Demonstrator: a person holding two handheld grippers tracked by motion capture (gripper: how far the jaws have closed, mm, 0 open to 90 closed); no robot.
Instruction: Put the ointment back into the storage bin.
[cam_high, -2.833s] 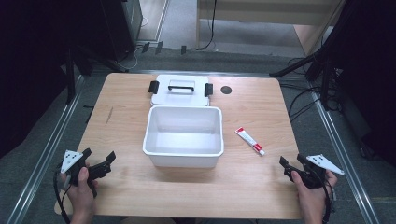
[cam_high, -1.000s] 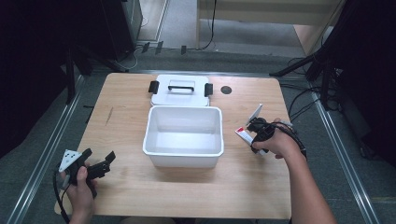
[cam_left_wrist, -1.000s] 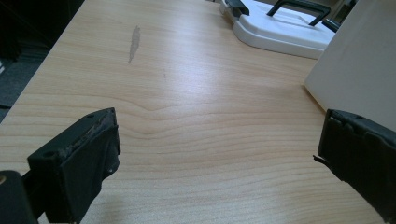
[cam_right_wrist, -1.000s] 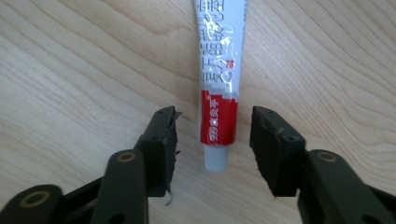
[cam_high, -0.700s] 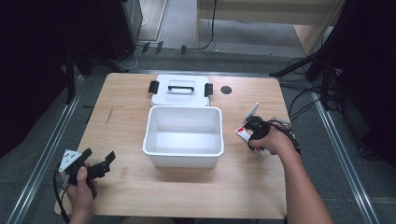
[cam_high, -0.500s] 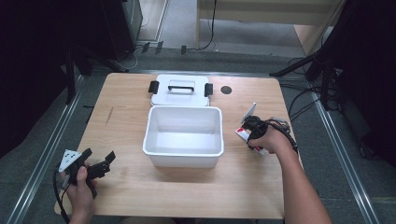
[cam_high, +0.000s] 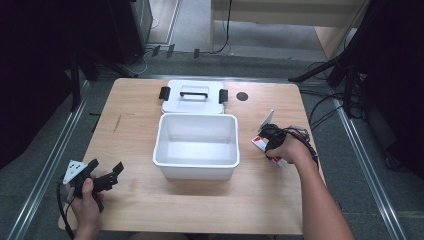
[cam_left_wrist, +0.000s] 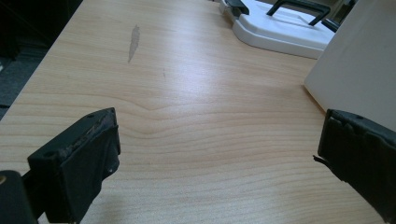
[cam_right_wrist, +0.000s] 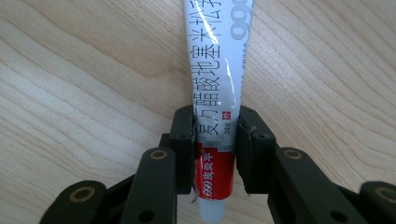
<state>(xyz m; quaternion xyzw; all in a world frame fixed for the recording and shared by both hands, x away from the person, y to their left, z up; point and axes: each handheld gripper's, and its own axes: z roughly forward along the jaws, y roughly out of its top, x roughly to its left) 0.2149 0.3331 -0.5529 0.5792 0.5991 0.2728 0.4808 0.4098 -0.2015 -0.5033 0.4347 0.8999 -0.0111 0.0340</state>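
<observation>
High view, contents of the wooden table (cam_high: 150, 120):

- Open white bin (cam_high: 196, 145), mid-table, nothing visible inside.
- White lid (cam_high: 192, 96) with black handle and two black side clasps, lying flat just behind the bin, touching or nearly touching its far rim.
- Small dark round spot (cam_high: 242, 96) on the tabletop, right of the lid.
- Ointment tube (cam_high: 260, 144), white with a red band, lying on the table right of the bin and clear of its wall.
- Right gripper (cam_high: 270, 137), held down over the tube. In the right gripper view its jaws have just been closing, and the pads (cam_right_wrist: 182, 135) now press both sides of the tube (cam_right_wrist: 217, 93) near its red-banded end, with the white body running away across the wood.
- Left gripper (cam_high: 107, 179), at the near left corner, well apart from the bin. In the left gripper view its jaws stand wide apart over bare wood, holding nothing.
</observation>
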